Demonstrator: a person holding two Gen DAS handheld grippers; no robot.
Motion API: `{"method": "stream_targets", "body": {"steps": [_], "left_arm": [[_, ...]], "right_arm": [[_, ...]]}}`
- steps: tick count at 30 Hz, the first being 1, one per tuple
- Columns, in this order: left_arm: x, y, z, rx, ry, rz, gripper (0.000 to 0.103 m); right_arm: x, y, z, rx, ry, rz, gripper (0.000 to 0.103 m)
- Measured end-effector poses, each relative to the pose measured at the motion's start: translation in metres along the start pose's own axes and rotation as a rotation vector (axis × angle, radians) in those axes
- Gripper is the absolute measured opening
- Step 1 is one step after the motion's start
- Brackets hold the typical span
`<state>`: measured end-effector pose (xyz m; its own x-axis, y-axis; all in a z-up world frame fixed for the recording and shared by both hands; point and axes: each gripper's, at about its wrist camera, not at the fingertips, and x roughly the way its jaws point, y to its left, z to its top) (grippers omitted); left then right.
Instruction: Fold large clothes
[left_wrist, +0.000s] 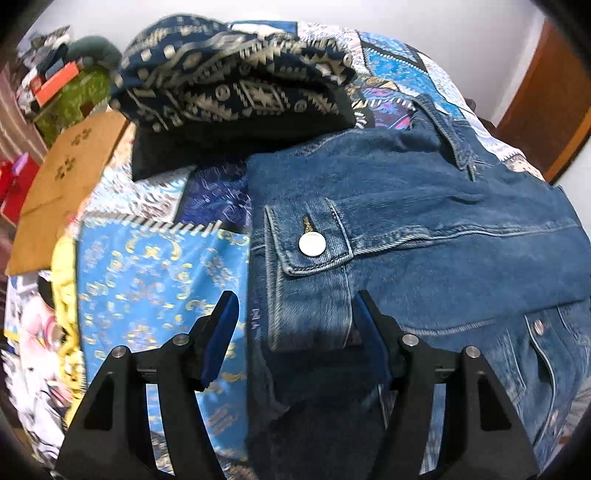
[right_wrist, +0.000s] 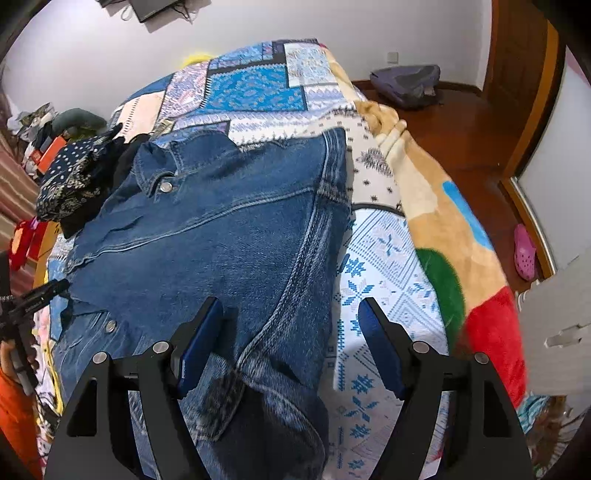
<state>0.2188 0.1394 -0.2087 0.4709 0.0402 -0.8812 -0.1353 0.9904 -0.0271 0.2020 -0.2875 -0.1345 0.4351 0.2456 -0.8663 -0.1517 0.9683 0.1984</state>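
A blue denim jacket (left_wrist: 424, 229) lies on a patterned blue quilt (left_wrist: 155, 280), partly folded, a buttoned sleeve cuff (left_wrist: 312, 245) laid across it. My left gripper (left_wrist: 293, 306) is open, hovering over the jacket's left edge by the cuff, holding nothing. In the right wrist view the jacket (right_wrist: 221, 236) is spread over the quilt (right_wrist: 384, 266). My right gripper (right_wrist: 290, 314) is open above the jacket's lower right edge, empty. The left gripper (right_wrist: 33, 299) shows at the far left of that view.
A folded dark patterned garment (left_wrist: 236, 85) lies on the bed behind the jacket. A cardboard box (left_wrist: 62, 177) and clutter sit at the left. A fleece blanket (right_wrist: 443, 236) drapes over the bed's right side. A wood floor (right_wrist: 465, 129), a pink shoe (right_wrist: 524, 253) and a bag (right_wrist: 406, 85) lie to the right.
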Motion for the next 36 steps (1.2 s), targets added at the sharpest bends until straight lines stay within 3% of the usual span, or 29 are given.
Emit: {"method": "stream_targets", "body": {"steps": [7, 13, 17, 20, 24, 28, 30, 31, 33, 34, 36], "left_arm": [[-0.031, 0.02, -0.02, -0.018, -0.017, -0.025, 0.072], [-0.024, 0.041, -0.063, -0.129, 0.073, -0.104, 0.072], [-0.013, 0.05, -0.097, -0.222, 0.153, -0.191, 0.072], [-0.008, 0.052, -0.119, -0.283, 0.209, -0.305, 0.073], [-0.009, 0.054, -0.13, -0.377, 0.22, -0.413, 0.073], [-0.022, 0.04, -0.134, -0.339, 0.193, -0.45, 0.073], [-0.027, 0.031, -0.134, -0.309, 0.184, -0.455, 0.072], [-0.03, 0.026, -0.133, -0.295, 0.18, -0.456, 0.071], [-0.035, 0.018, -0.128, -0.267, 0.174, -0.462, 0.054], [-0.035, 0.014, -0.124, -0.258, 0.171, -0.463, 0.05], [-0.039, 0.005, -0.116, -0.233, 0.161, -0.455, 0.023]], "right_arm": [[-0.03, -0.003, -0.007, -0.026, -0.051, -0.004, 0.072], [-0.028, -0.013, -0.03, 0.019, -0.012, 0.03, 0.072], [-0.016, -0.017, -0.051, 0.068, 0.046, 0.053, 0.072], [-0.005, -0.016, -0.068, 0.105, 0.084, 0.056, 0.072], [-0.004, -0.014, -0.082, 0.144, 0.076, 0.086, 0.072], [-0.004, -0.01, -0.086, 0.14, 0.052, 0.118, 0.071], [-0.002, -0.007, -0.086, 0.126, 0.042, 0.149, 0.048], [-0.002, -0.004, -0.087, 0.122, 0.044, 0.164, 0.042], [-0.004, 0.003, -0.086, 0.096, 0.047, 0.2, 0.017], [-0.006, 0.008, -0.085, 0.074, 0.047, 0.205, 0.015], [-0.01, 0.016, -0.082, 0.038, 0.036, 0.192, 0.011]]}}
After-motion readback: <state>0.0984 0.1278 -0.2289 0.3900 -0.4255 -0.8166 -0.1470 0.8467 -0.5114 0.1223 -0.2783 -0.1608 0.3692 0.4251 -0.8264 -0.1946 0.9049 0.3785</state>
